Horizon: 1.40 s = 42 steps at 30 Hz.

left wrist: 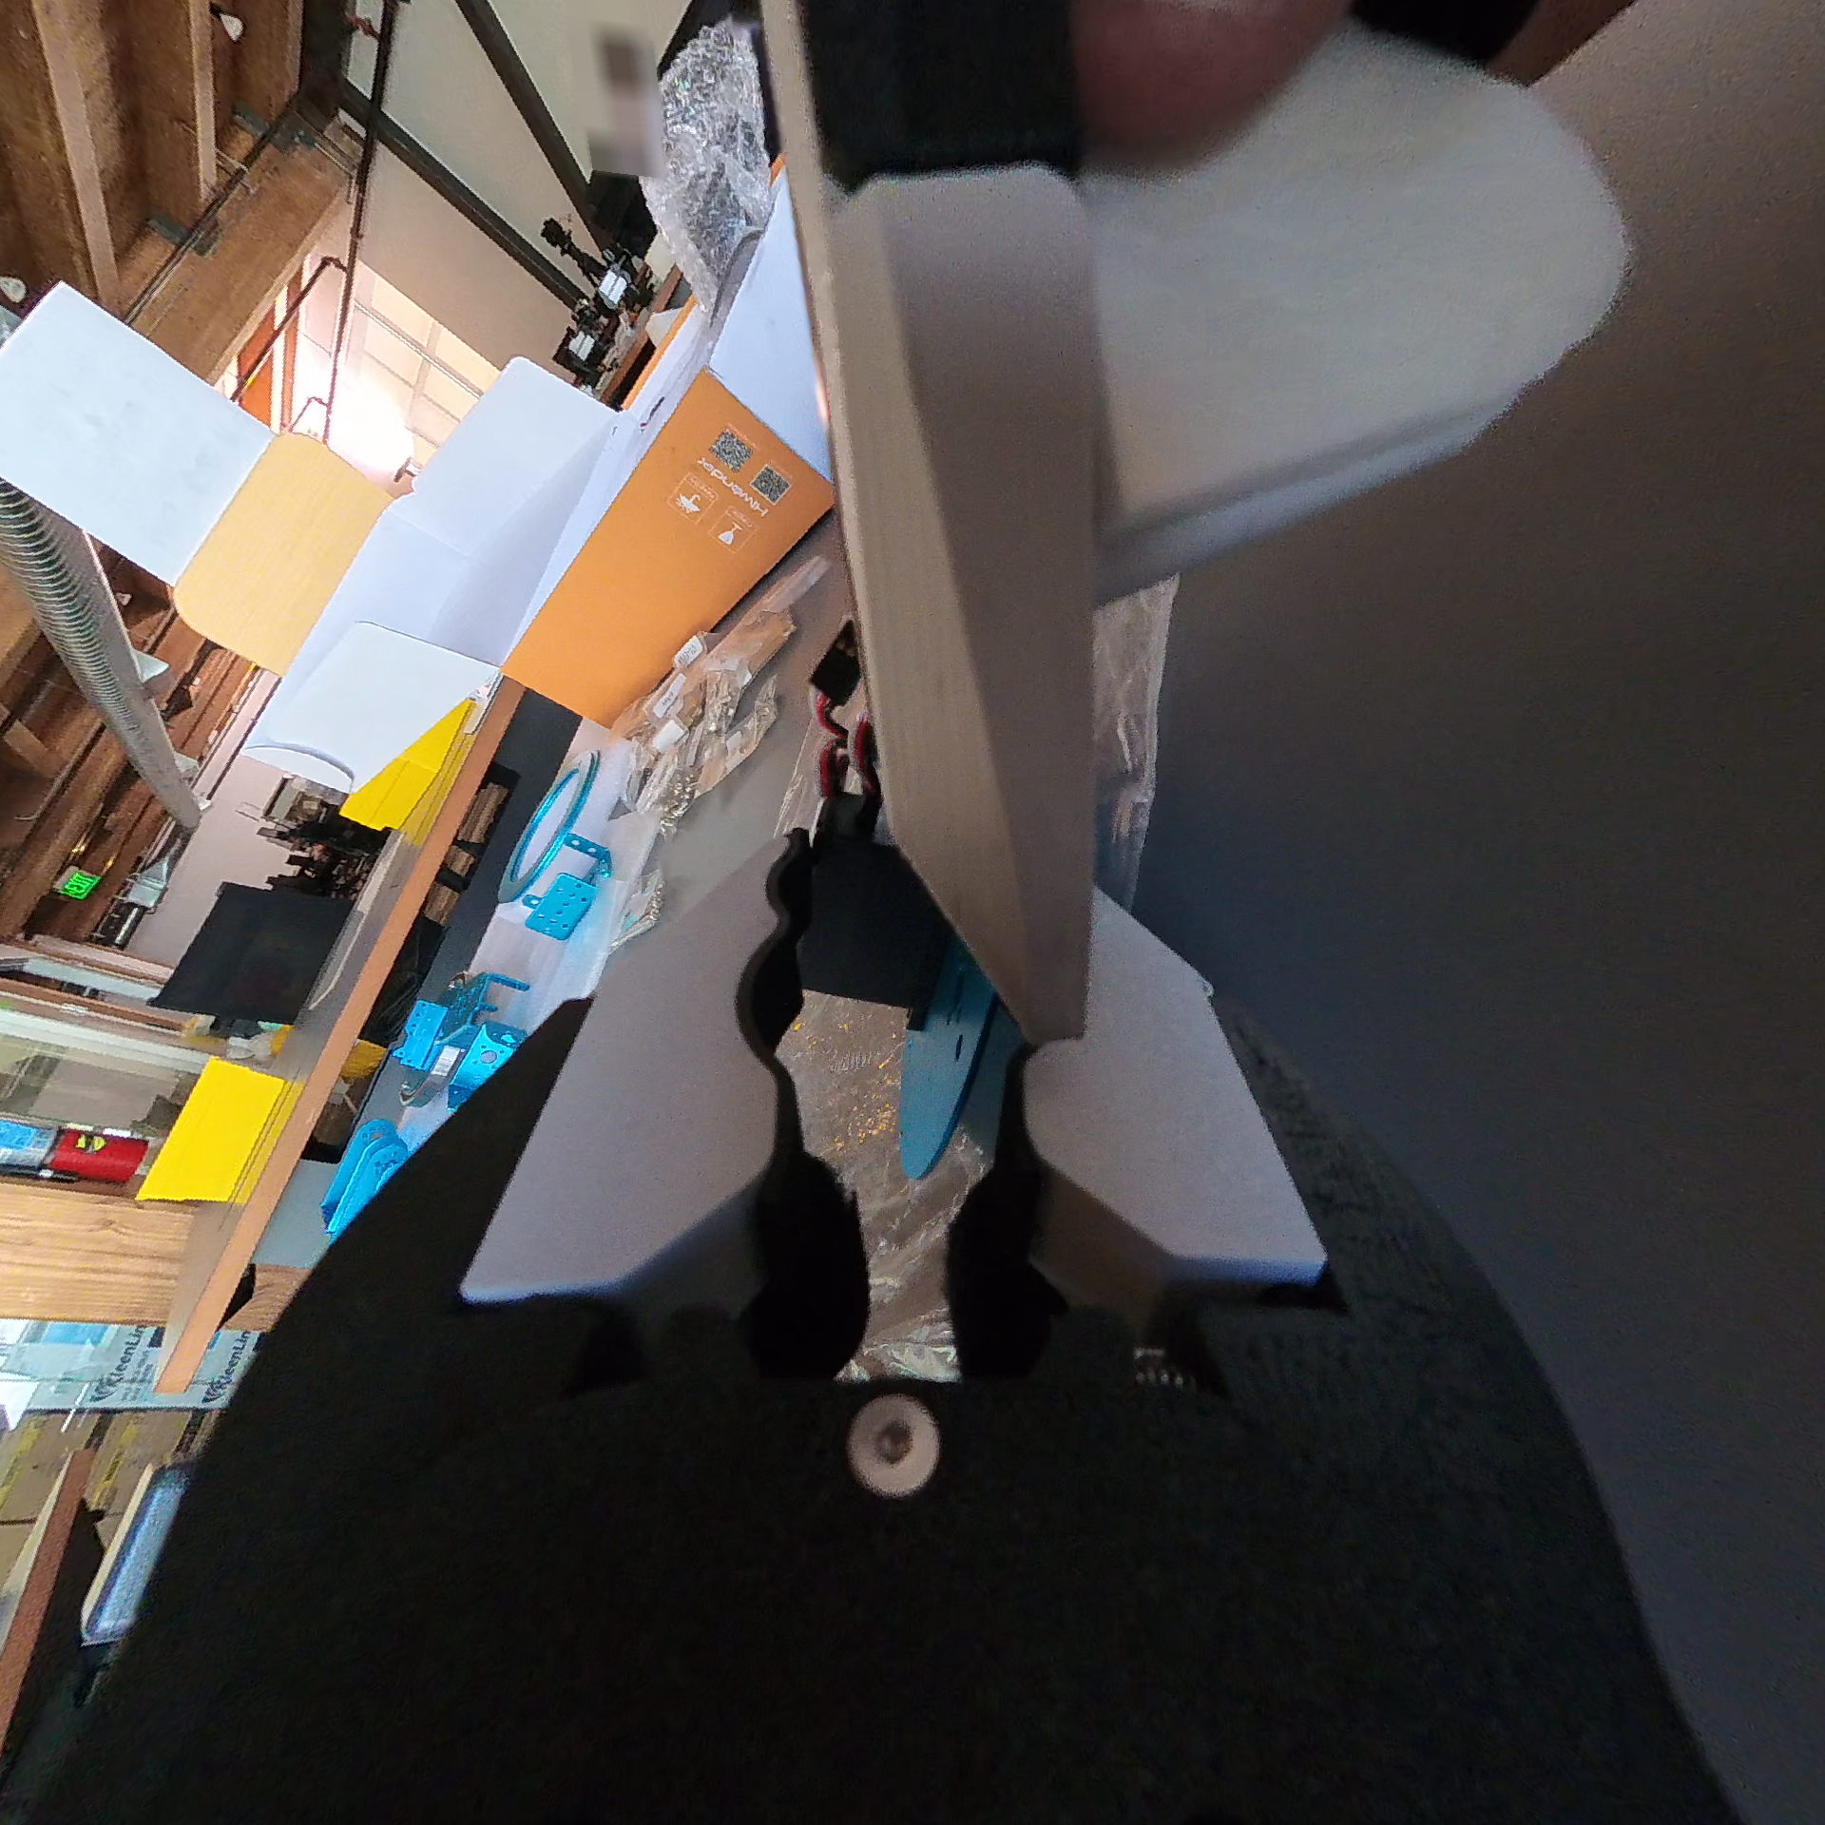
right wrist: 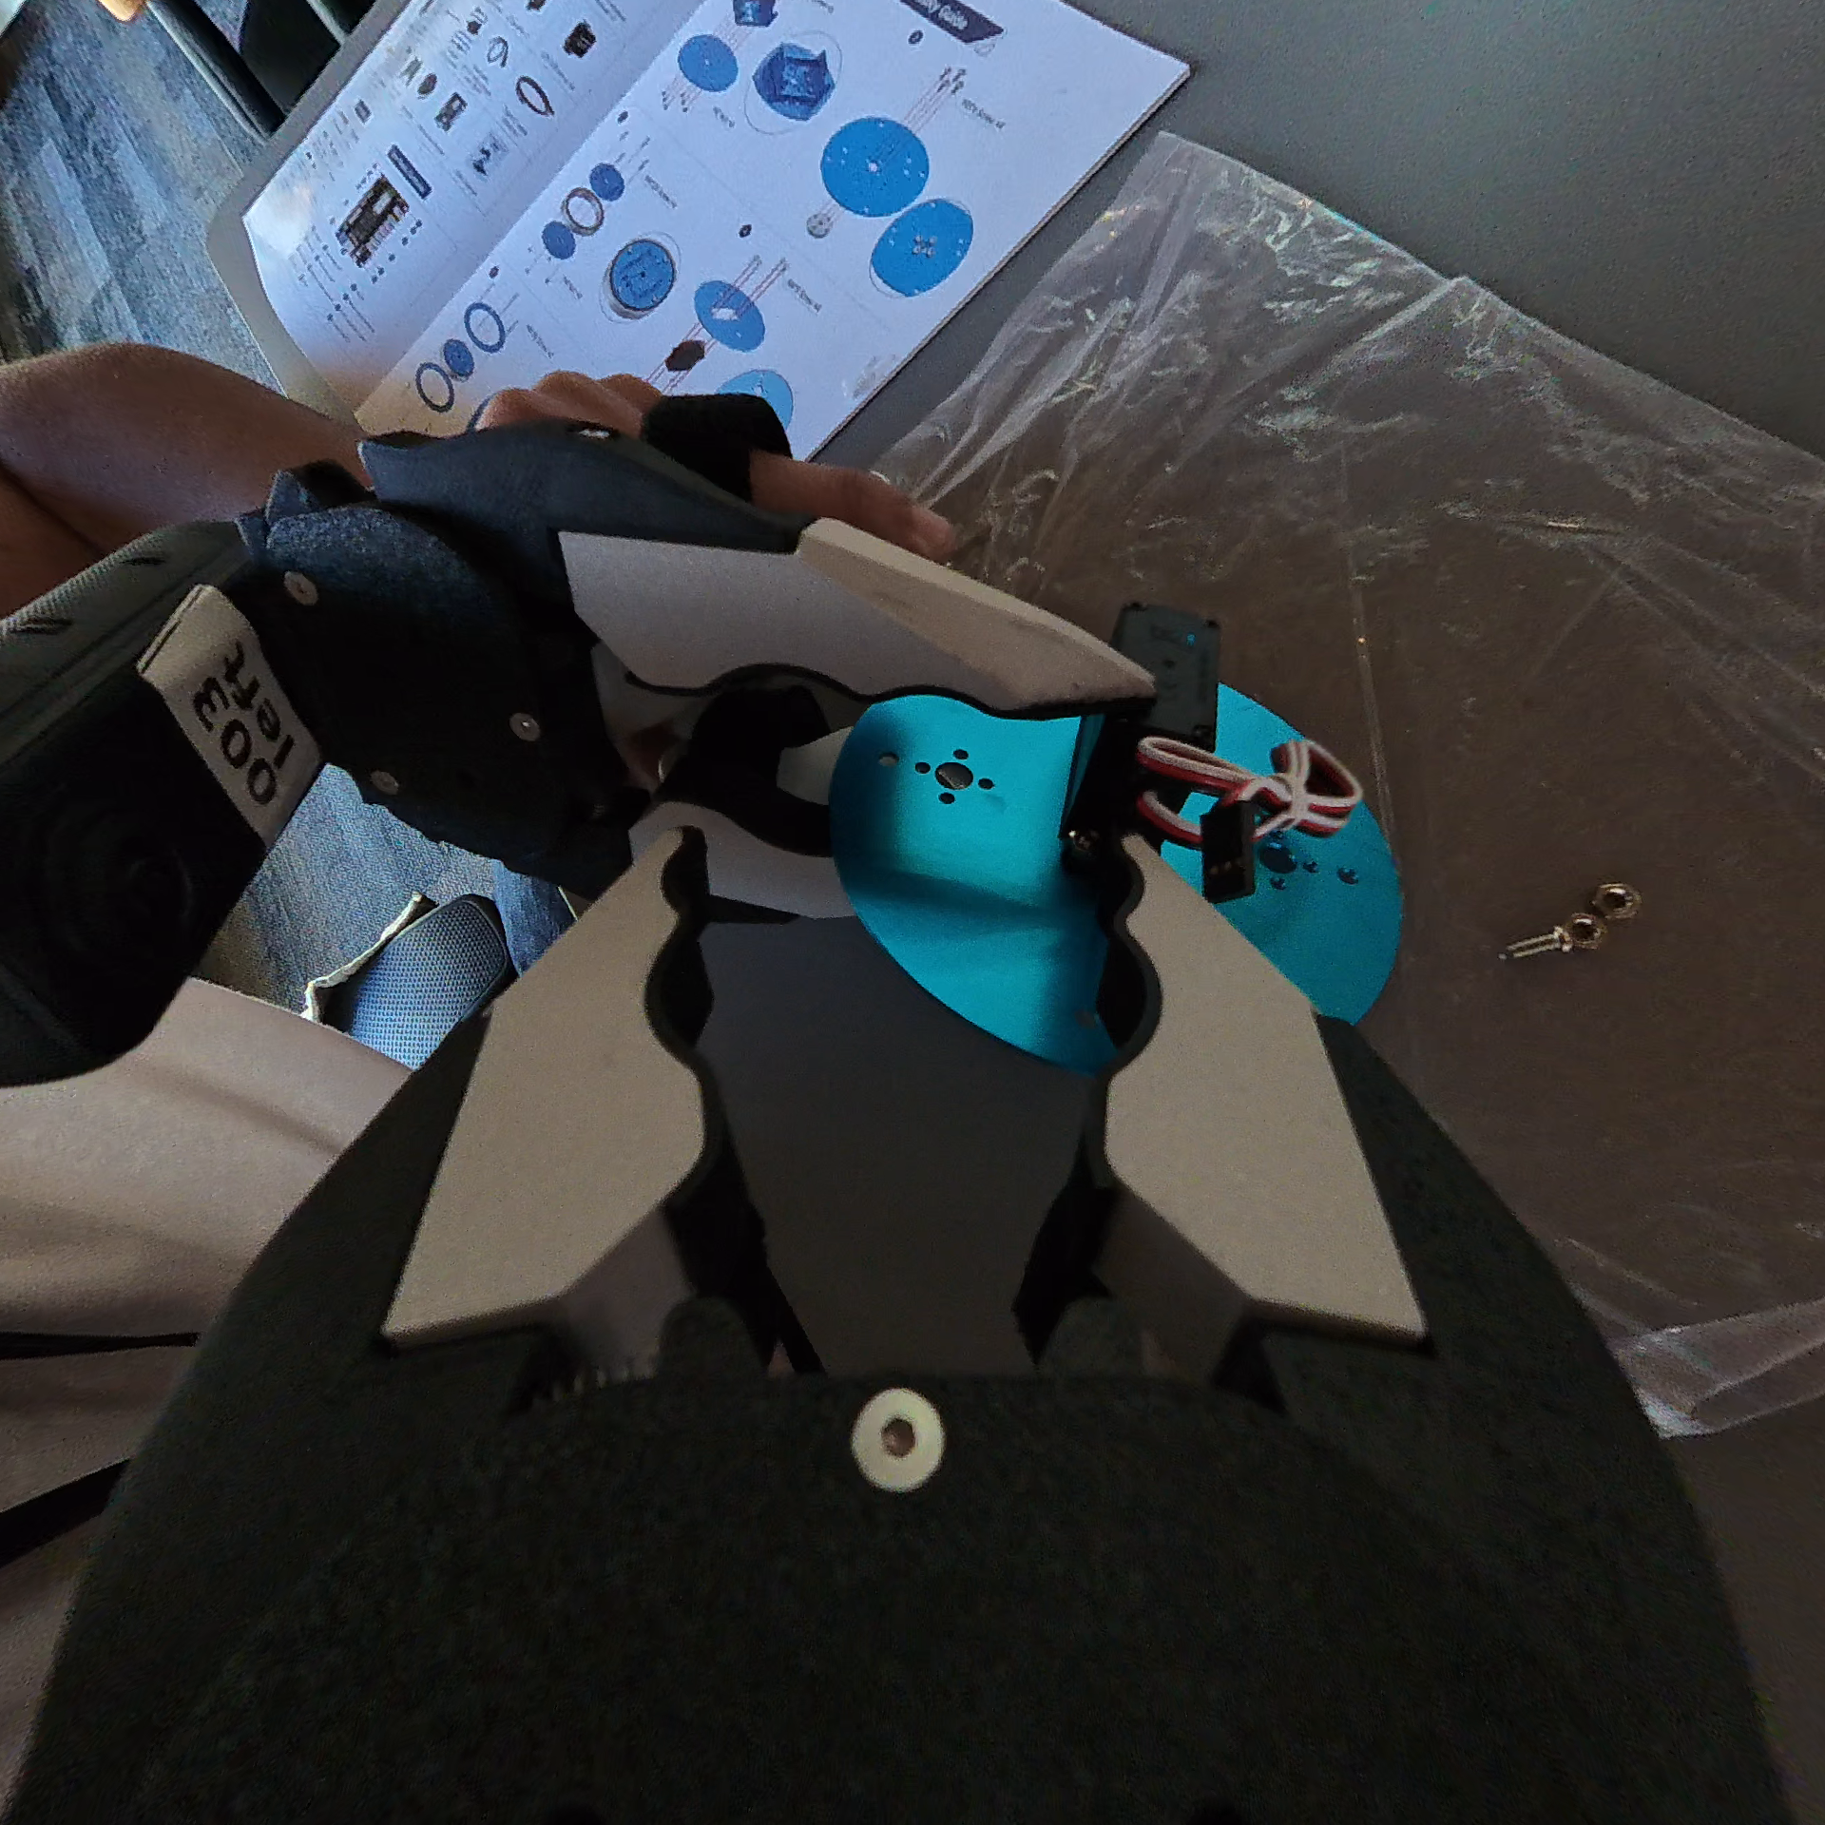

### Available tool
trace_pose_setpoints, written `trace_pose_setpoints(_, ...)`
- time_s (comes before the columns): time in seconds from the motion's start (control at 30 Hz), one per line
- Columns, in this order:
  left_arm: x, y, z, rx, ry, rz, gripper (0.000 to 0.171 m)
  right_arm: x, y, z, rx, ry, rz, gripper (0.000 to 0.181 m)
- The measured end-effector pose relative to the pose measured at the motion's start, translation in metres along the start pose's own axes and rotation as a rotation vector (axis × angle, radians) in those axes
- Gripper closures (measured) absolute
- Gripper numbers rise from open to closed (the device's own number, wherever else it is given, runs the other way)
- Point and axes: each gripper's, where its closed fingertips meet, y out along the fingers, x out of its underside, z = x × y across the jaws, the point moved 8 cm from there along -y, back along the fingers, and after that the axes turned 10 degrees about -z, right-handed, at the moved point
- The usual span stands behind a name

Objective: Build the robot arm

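Observation:
A round blue metal disc (right wrist: 968,889) carries a black servo (right wrist: 1165,681) with a coiled red-and-white cable (right wrist: 1284,790). My left gripper (left wrist: 918,948) is shut on the servo (left wrist: 859,928) and the disc (left wrist: 948,1076) together. In the right wrist view its upper finger (right wrist: 889,622) lies over the servo and its lower finger goes under the disc. My right gripper (right wrist: 909,859) is open and holds nothing. Its right fingertip (right wrist: 1146,889) is at the servo's base, in front of the disc. In the left wrist view one of its long fingers (left wrist: 968,593) reaches down beside the servo.
A clear plastic bag (right wrist: 1383,494) lies on the grey table (right wrist: 1580,148) under the disc, with a screw and nuts (right wrist: 1580,918) on it. An illustrated instruction sheet (right wrist: 741,178) lies behind. An orange box (left wrist: 672,533), small-parts bags (left wrist: 711,711) and blue brackets (left wrist: 563,899) sit farther off.

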Motion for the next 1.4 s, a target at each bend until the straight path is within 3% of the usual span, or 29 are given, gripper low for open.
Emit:
trace_pose_setpoints(0.1, 0.0, 0.0, 0.0, 0.004, -0.012, 0.0, 0.134, 0.001, -0.004, 0.0, -0.022, 0.009, -0.003, 0.103)
trace_pose_setpoints(0.17, 0.003, 0.002, -0.004, -0.005, -0.024, -0.013, 0.135, 0.001, -0.012, -0.007, -0.08, -0.014, 0.009, 0.129)
trace_pose_setpoints(0.2, 0.003, 0.002, -0.005, -0.001, -0.031, -0.014, 0.135, 0.001, -0.015, -0.008, -0.068, -0.009, 0.013, 0.128)
trace_pose_setpoints(0.27, 0.003, 0.001, -0.004, 0.009, -0.039, -0.006, 0.135, 0.001, -0.014, -0.003, 0.059, -0.047, 0.002, 0.11)
trace_pose_setpoints(0.5, 0.003, 0.002, -0.001, 0.0, -0.024, -0.011, 0.135, -0.001, -0.001, 0.004, 0.017, -0.023, 0.004, 0.104)
trace_pose_setpoints(0.57, 0.003, 0.002, -0.002, 0.006, -0.037, -0.007, 0.135, 0.0, -0.003, 0.003, -0.016, -0.001, 0.021, 0.114)
trace_pose_setpoints(0.6, 0.003, 0.003, -0.002, 0.005, -0.036, -0.006, 0.134, 0.0, -0.005, 0.0, -0.069, -0.019, 0.043, 0.138)
trace_pose_setpoints(0.63, 0.003, 0.004, -0.001, 0.002, -0.031, -0.007, 0.134, -0.001, -0.006, -0.007, -0.161, -0.02, 0.066, 0.15)
trace_pose_setpoints(0.67, 0.002, 0.004, -0.001, 0.001, -0.025, -0.007, 0.135, -0.001, -0.006, -0.01, -0.187, -0.025, 0.057, 0.148)
trace_pose_setpoints(0.73, 0.002, 0.003, -0.001, 0.007, -0.037, -0.001, 0.135, -0.001, -0.018, 0.012, 0.068, -0.042, -0.001, 0.126)
trace_pose_setpoints(0.8, 0.003, 0.002, -0.003, 0.017, -0.064, -0.001, 0.135, -0.004, -0.031, 0.011, 0.0, -0.053, 0.068, 0.138)
trace_pose_setpoints(0.83, 0.003, 0.001, -0.004, 0.021, -0.076, 0.0, 0.135, -0.002, -0.028, 0.007, -0.029, -0.068, 0.034, 0.141)
trace_pose_setpoints(0.9, 0.003, 0.002, -0.004, 0.021, -0.077, -0.003, 0.135, 0.003, -0.017, 0.006, 0.072, -0.122, -0.01, 0.135)
trace_pose_setpoints(1.03, 0.001, 0.002, -0.002, 0.01, -0.057, -0.006, 0.135, 0.004, -0.006, 0.005, 0.178, -0.127, 0.095, 0.127)
trace_pose_setpoints(1.4, -0.001, -0.003, 0.003, -0.008, -0.001, -0.014, 0.135, 0.009, 0.001, 0.011, 0.06, -0.014, 0.122, 0.122)
